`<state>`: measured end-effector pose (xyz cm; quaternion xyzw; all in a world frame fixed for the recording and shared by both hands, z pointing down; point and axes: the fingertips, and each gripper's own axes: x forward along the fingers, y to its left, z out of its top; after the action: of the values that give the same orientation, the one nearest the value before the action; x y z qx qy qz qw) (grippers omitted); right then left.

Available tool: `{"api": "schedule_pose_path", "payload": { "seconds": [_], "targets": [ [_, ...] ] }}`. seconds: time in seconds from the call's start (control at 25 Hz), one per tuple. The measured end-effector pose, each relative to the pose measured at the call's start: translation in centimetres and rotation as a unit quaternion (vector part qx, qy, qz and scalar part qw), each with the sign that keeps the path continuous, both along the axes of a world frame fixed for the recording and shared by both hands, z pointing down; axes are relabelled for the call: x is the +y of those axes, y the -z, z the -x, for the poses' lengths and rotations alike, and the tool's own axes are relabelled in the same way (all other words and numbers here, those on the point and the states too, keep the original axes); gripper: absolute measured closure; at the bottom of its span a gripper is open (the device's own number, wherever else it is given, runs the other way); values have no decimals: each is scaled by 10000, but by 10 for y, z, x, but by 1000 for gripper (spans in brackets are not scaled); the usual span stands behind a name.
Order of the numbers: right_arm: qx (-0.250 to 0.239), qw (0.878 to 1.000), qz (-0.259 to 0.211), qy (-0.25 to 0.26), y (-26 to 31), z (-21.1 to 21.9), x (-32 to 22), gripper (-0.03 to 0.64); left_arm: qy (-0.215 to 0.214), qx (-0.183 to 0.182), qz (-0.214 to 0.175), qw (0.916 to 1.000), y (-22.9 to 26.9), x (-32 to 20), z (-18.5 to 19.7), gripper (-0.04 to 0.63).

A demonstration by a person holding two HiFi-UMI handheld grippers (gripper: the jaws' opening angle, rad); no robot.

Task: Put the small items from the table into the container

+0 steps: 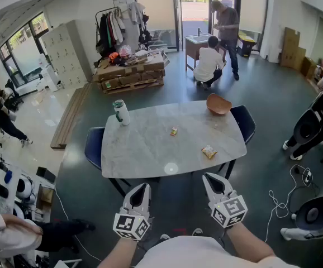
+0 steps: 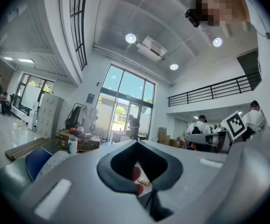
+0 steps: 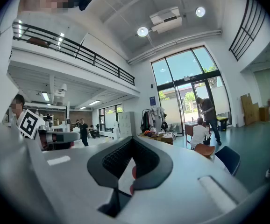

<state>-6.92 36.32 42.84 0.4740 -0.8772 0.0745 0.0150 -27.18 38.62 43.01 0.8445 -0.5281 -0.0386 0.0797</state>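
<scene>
Rounded marble table [image 1: 150,144], curved brown bowl [image 1: 218,104]

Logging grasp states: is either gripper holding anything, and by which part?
Nothing is held. The left gripper and right gripper are both shut and empty, short of the table, where the small packet and yellow item lie.

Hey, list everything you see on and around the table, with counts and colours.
table: one, white marble, centre
bottle: one, white with green top, table's far left
bowl: one, orange-brown, table's far right corner
small packet: one, yellow, mid-table
snack bag: one, yellow, table's near right
chairs: two, dark blue, one at each table end
pallet of cartons: one, brown, behind table
people at glass doors: two, one standing, one crouching
left gripper: one, grey, shut, empty, near side of table
right gripper: one, grey, shut, empty, beside it
</scene>
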Motion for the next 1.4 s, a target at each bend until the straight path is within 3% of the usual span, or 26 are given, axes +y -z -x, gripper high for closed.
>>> {"api": "schedule_pose_path", "payload": {
  "seconds": [0.84, 1.04, 1.4],
  "targets": [
    [-96, 9999, -7, 58, 0, -24, 4, 591, 91, -11, 212, 9997, -14, 4, -27, 591],
    [-225, 9997, -9, 7, -5, -50, -10, 591, 174, -39, 212, 9996, -19, -9, -49, 591],
    [-583, 9971, 456, -161, -24, -115, -21, 589, 264, -107, 336, 9990, -19, -21, -100, 591]
  ]
}}
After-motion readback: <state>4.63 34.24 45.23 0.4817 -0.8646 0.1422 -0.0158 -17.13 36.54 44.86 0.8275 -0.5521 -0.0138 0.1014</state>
